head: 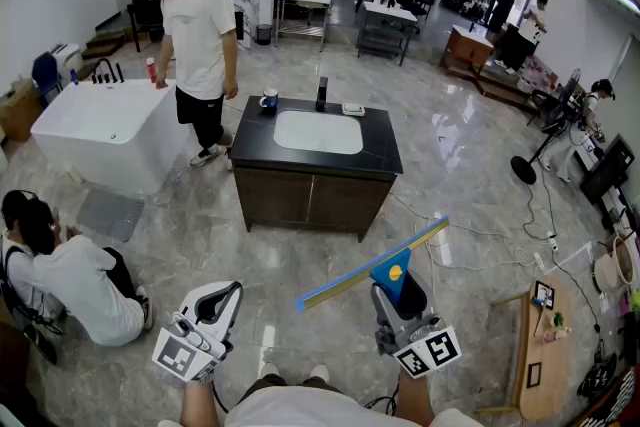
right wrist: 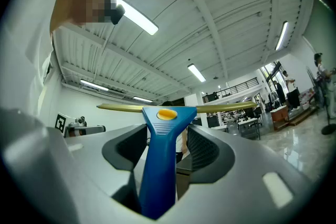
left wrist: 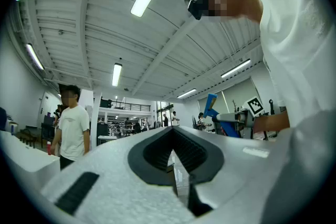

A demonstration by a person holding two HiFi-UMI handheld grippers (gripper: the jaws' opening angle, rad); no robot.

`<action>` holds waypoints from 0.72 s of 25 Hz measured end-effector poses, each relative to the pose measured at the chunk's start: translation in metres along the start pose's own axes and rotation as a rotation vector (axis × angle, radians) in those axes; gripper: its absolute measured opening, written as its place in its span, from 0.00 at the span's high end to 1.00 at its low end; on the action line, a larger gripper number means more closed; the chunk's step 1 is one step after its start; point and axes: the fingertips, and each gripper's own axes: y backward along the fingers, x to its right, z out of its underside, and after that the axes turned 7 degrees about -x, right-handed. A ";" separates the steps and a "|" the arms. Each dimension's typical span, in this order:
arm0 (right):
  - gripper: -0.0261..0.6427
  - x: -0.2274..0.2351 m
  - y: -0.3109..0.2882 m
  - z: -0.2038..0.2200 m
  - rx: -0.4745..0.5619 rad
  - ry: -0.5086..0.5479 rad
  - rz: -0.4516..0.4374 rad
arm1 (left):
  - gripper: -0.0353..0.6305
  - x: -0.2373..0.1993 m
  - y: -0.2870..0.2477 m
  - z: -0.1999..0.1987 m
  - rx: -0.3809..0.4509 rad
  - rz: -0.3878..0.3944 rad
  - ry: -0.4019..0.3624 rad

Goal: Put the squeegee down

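- The shiny grey floor (head: 480, 185) carries nearly everything here.
- A sink cabinet (head: 300, 200) stands on it and has a black top (head: 250, 143).
- On that top sit a blue mug (head: 269, 100), a black tap (head: 322, 93) and a little dish (head: 353, 109) (all along the far edge).
- A white bathtub (head: 100, 130) stands on the floor, and a grey mat (head: 110, 213) lies just beside it.
- A small wooden table (head: 545, 380) stands at the right.

No legible text, label, brand or number is visible.
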 end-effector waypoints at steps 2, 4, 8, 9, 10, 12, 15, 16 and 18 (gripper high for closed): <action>0.58 0.003 0.000 0.001 0.004 -0.008 0.005 | 0.95 0.002 -0.004 0.001 0.011 0.029 0.008; 0.58 0.005 0.001 0.000 0.009 -0.008 0.012 | 0.95 0.004 -0.009 0.001 0.023 0.049 0.009; 0.58 0.003 0.002 -0.002 0.012 -0.004 0.007 | 0.95 0.009 -0.010 -0.005 0.028 0.051 0.000; 0.58 0.003 0.001 -0.002 0.008 -0.003 0.003 | 0.95 0.009 -0.010 -0.005 0.028 0.048 0.002; 0.58 0.003 0.000 0.000 0.004 -0.002 0.001 | 0.95 0.009 -0.011 -0.004 0.027 0.047 0.004; 0.58 0.005 -0.002 0.003 -0.002 -0.003 0.002 | 0.95 0.008 -0.013 -0.001 0.020 0.045 0.009; 0.58 0.005 -0.003 0.006 -0.005 -0.005 0.005 | 0.95 0.007 -0.014 0.002 0.010 0.047 0.012; 0.58 0.004 -0.003 0.006 -0.006 -0.003 0.005 | 0.95 0.007 -0.013 0.002 0.012 0.048 0.012; 0.58 0.003 -0.003 0.006 -0.010 0.002 0.001 | 0.95 0.008 -0.013 -0.001 0.016 0.049 0.013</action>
